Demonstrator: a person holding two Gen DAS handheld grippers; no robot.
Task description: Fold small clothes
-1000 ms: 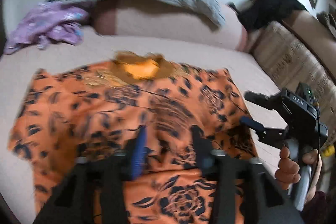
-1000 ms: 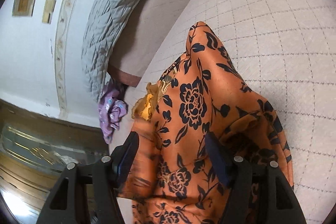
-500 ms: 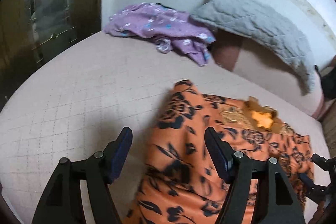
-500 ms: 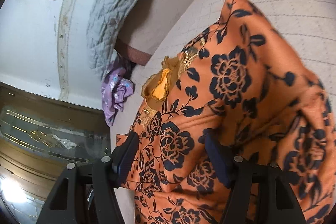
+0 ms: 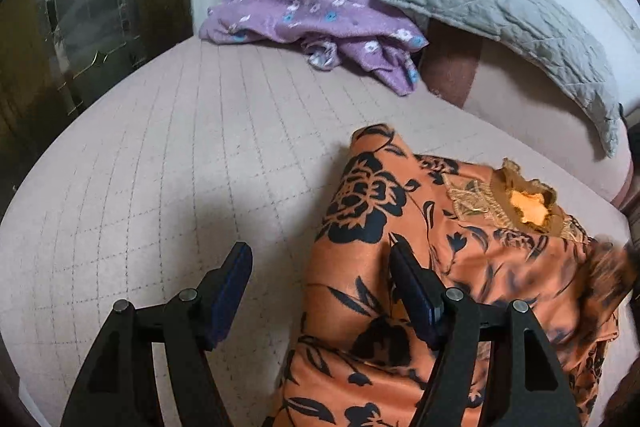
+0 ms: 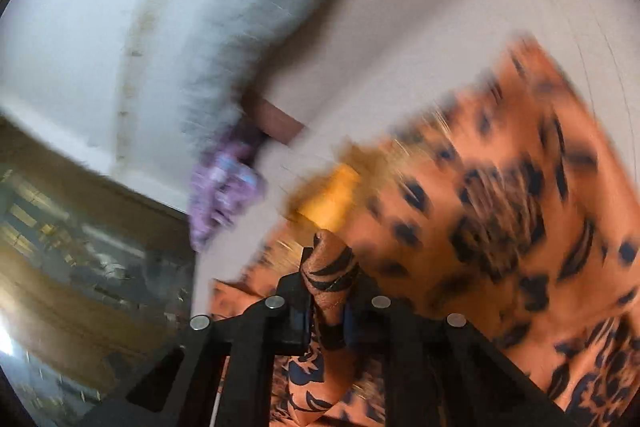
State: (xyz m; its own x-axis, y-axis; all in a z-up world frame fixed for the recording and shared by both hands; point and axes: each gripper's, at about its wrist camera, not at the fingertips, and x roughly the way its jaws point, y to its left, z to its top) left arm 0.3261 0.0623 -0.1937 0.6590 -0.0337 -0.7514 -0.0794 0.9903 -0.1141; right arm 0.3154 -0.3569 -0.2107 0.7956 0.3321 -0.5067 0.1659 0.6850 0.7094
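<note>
While the right view blurs: both tools work one garment.
Orange top: lying on the bed — near the pillow edge.
Right gripper: pinching a fold of it.
Left gripper: spread wide over its edge.

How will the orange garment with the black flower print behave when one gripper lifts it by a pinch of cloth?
The orange garment with black flower print will probably hang limp: it already lies in soft folds on the pink quilted bed cover. It seems light, since the right gripper holds a thin ridge of it with shut jaws. Its slight sheen suggests it may slip.
</note>
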